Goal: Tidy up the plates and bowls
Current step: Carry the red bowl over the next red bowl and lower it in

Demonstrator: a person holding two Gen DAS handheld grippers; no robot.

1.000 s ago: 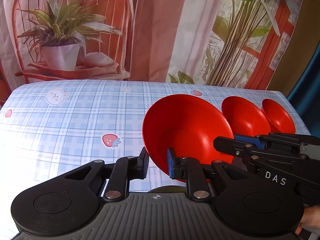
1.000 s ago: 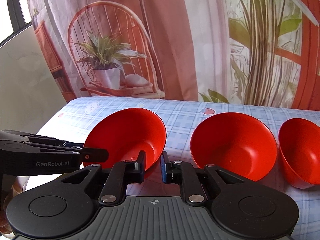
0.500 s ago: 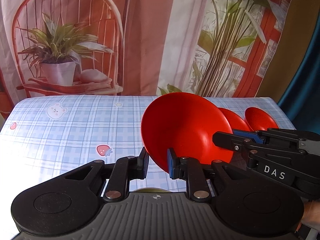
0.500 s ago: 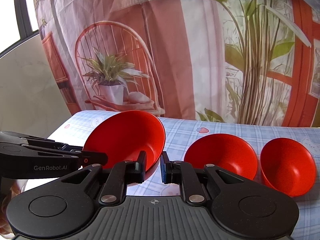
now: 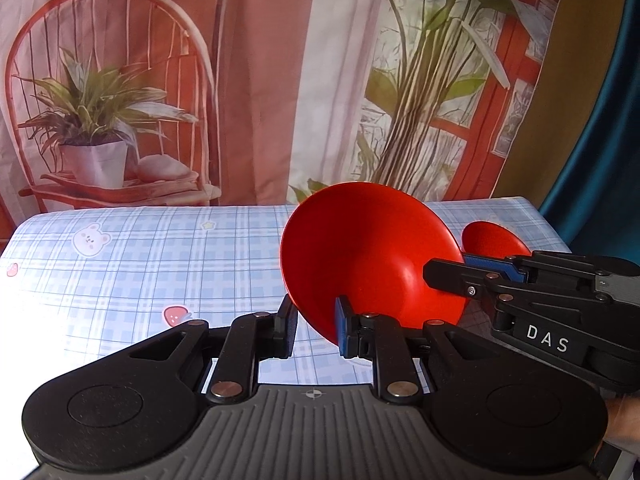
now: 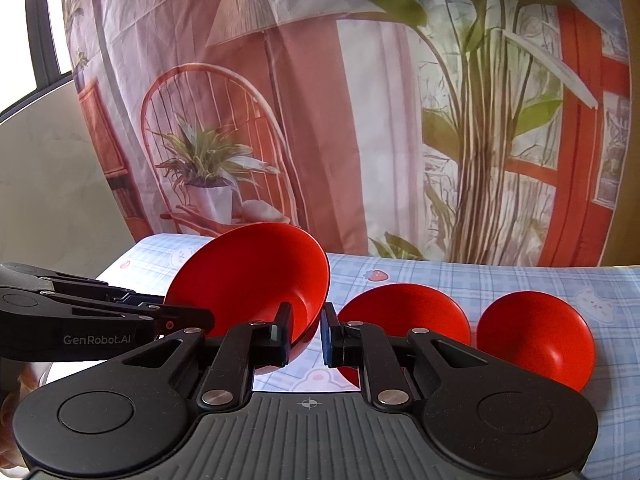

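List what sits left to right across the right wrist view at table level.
left gripper reaching in from the left edge → large red bowl held up → middle red bowl on the table → smaller red bowl on the table.

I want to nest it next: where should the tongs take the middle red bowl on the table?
Pinch the middle red bowl at its near rim, one finger inside and one outside, coming from above on the near side. It sits mouth-up, and its thin flared wall gives the right tongs an edge.
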